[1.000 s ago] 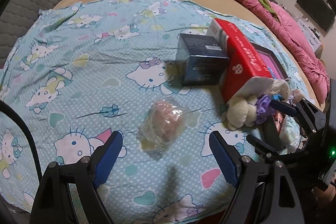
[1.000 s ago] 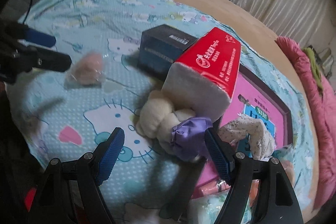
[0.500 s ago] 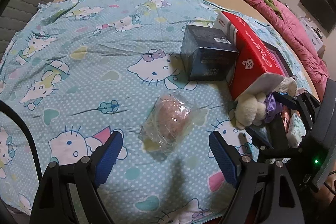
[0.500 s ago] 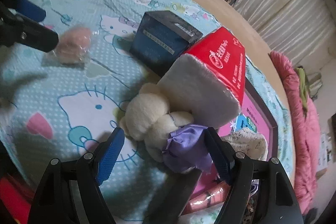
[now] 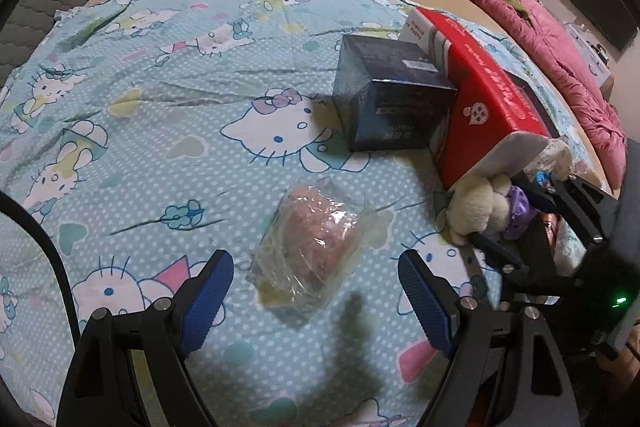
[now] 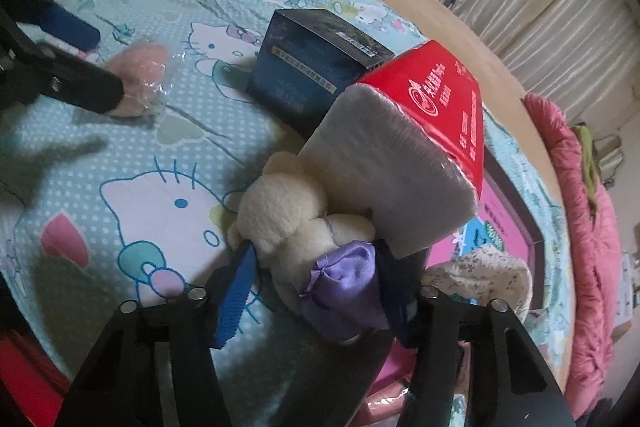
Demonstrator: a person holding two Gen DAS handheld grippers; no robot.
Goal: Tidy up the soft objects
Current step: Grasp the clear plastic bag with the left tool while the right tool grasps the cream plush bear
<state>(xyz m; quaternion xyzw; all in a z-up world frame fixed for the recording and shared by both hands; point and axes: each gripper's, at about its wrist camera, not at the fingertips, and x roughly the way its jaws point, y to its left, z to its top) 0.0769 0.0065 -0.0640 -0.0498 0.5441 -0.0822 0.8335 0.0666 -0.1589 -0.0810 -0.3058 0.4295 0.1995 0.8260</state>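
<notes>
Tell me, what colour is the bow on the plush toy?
Purple satin bow on the cream plush toy; clearest in the right wrist view.

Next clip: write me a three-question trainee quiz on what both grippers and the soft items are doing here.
1. True or false: the right gripper has the cream plush toy between its jaws.
2. The bagged pink item lies: A) on the dark blue box; B) on the sheet, ahead of the left gripper; C) inside the red tissue pack.
3. Fill in: the left gripper's jaws are ____.

Key: 1 true; 2 B; 3 open.
</notes>
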